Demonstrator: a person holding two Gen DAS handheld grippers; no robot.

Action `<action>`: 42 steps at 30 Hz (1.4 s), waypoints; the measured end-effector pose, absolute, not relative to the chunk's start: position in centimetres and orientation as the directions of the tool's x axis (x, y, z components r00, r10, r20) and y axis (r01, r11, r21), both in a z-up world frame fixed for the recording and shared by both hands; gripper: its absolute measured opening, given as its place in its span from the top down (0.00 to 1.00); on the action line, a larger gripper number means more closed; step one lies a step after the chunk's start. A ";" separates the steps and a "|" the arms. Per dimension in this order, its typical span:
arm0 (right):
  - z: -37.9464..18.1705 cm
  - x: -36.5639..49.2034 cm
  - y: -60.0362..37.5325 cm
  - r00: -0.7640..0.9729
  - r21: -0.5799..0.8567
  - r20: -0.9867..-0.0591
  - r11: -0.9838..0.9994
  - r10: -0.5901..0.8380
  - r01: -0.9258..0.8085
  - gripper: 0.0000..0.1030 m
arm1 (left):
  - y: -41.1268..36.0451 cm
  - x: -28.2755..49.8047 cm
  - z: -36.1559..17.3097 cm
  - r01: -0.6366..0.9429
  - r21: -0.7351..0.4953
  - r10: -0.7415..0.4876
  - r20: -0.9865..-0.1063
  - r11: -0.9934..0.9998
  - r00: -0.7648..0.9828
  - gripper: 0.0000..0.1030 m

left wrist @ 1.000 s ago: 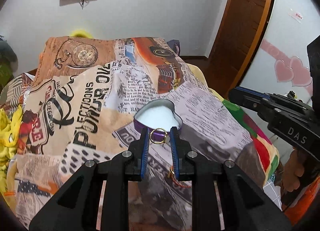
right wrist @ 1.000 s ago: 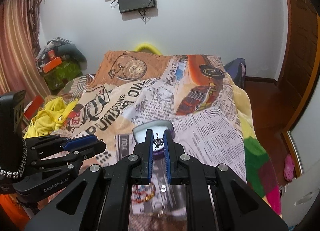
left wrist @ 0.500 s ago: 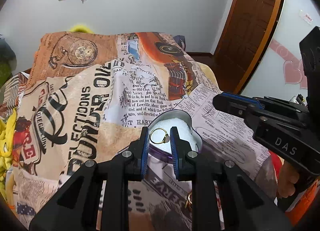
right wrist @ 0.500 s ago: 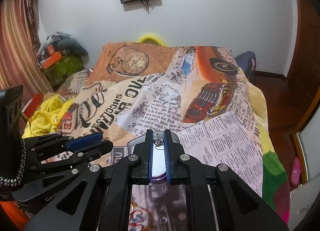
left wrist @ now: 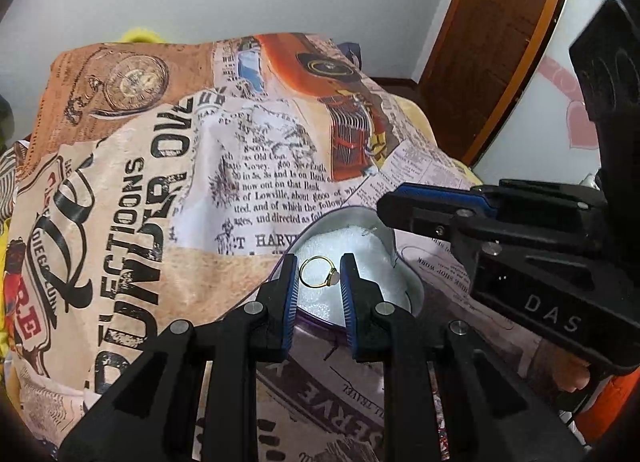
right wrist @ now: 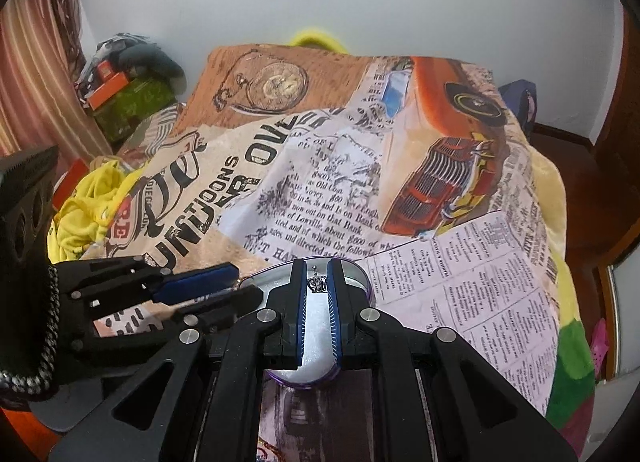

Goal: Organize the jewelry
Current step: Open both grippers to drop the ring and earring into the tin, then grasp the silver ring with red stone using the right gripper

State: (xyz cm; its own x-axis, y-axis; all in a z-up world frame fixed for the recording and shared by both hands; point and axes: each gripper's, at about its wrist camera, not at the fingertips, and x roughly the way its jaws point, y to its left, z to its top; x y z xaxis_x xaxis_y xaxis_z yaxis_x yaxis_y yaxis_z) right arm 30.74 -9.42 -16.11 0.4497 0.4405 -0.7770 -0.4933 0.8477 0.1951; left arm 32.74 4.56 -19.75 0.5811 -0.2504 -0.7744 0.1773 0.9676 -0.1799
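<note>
A heart-shaped purple tin (left wrist: 414,294) with a white foam lining lies on the printed bedspread. My left gripper (left wrist: 319,276) is shut on a thin gold ring (left wrist: 316,272) with a pale stone, held just over the foam. My right gripper (right wrist: 316,282) is shut on a small silver crown-shaped charm (right wrist: 316,284), also above the tin (right wrist: 356,274). The right gripper (left wrist: 384,208) reaches in from the right in the left wrist view; the left gripper (right wrist: 236,286) comes in from the left in the right wrist view.
The bedspread (left wrist: 140,182) with newspaper and car prints covers the bed. A beaded bracelet (right wrist: 266,448) lies on it near me. Yellow cloth (right wrist: 84,214) is heaped at the left, boxes (right wrist: 120,94) stand in the far left corner, and a wooden door (left wrist: 492,42) is at right.
Both grippers have moved forward and down over the bed, each carrying its piece, and now hang over the tin's foam. The loose jewellery near me has slid out of the left wrist view.
</note>
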 end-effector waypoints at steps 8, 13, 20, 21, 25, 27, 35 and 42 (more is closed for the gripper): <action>-16.6 31.1 -9.0 0.411 0.204 -0.796 0.836 0.444 -0.509 0.91 | 5.0 33.2 -20.3 0.173 -0.208 -0.270 -0.782 0.963 0.562 0.81; -16.0 30.6 -8.9 0.417 0.192 -0.793 0.832 0.444 -0.520 0.72 | 5.0 32.8 -19.7 0.176 -0.198 -0.264 -0.774 0.964 0.576 0.79; -14.1 29.7 -9.7 0.471 0.173 -0.767 0.847 0.436 -0.503 0.68 | 5.2 31.6 -18.0 0.160 -0.180 -0.241 -0.764 0.971 0.598 0.79; -13.6 29.5 -10.0 0.478 0.173 -0.762 0.849 0.437 -0.499 0.68 | 5.3 31.3 -17.6 0.157 -0.178 -0.237 -0.762 0.971 0.603 0.79; -12.0 28.2 -10.9 0.514 0.158 -0.745 0.862 0.425 -0.482 0.68 | 5.7 29.9 -15.9 0.140 -0.165 -0.217 -0.750 0.976 0.625 0.79; -11.3 27.4 -11.3 0.533 0.140 -0.740 0.868 0.411 -0.476 0.68 | 5.8 29.0 -15.0 0.134 -0.158 -0.207 -0.744 0.978 0.635 0.79; -9.8 23.7 -12.7 0.592 0.071 -0.722 0.888 0.359 -0.454 0.68 | 5.8 25.3 -12.6 0.120 -0.117 -0.167 -0.730 0.986 0.663 0.72; -10.3 21.0 -14.1 0.593 0.054 -0.736 0.902 0.327 -0.429 0.67 | 5.3 22.1 -12.5 0.121 -0.100 -0.155 -0.745 0.988 0.649 0.68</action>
